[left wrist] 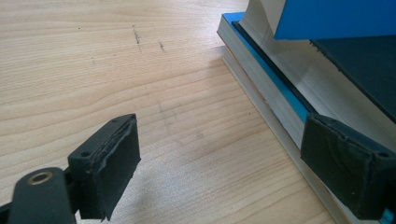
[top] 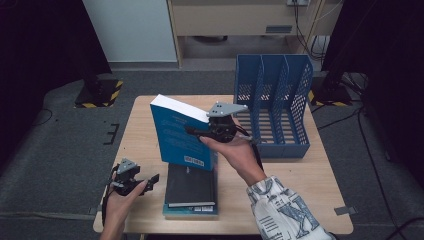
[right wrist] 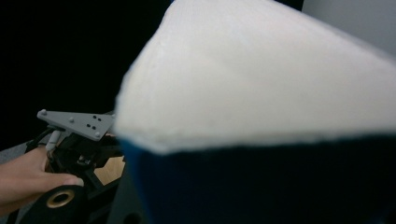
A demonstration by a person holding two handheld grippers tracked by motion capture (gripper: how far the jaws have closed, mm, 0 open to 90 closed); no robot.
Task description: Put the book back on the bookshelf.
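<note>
Blue book: the blue book point(top: 177, 135) is standing upright, tilted a little, at the table's middle, its lower edge resting on the book stack; its white page block is facing up toward 12 o'clock, and its cover is facing 6 o'clock.
Right gripper: the right gripper point(top: 197, 132) is gripping the blue book at its 3 o'clock edge, jaws clamped across the book's thickness; in the right gripper view the pale page block point(right wrist: 261, 79) is sitting close before the camera.
Book stack: the book stack point(top: 191, 192), a dark book lying on a teal one, is lying flat at 6 o'clock of the blue book, near the table's front edge.
Left gripper: the left gripper point(top: 151, 180) is hovering low at 9 o'clock of the book stack, jaws standing wide apart and holding nothing; in the left gripper view one pad point(left wrist: 345, 163) is sitting against the stack's page edges.
File rack: the blue file rack point(top: 272, 102) is standing at 2 o'clock of the blue book, well apart.
Table: the wooden table point(top: 145, 120) is bearing everything.
</note>
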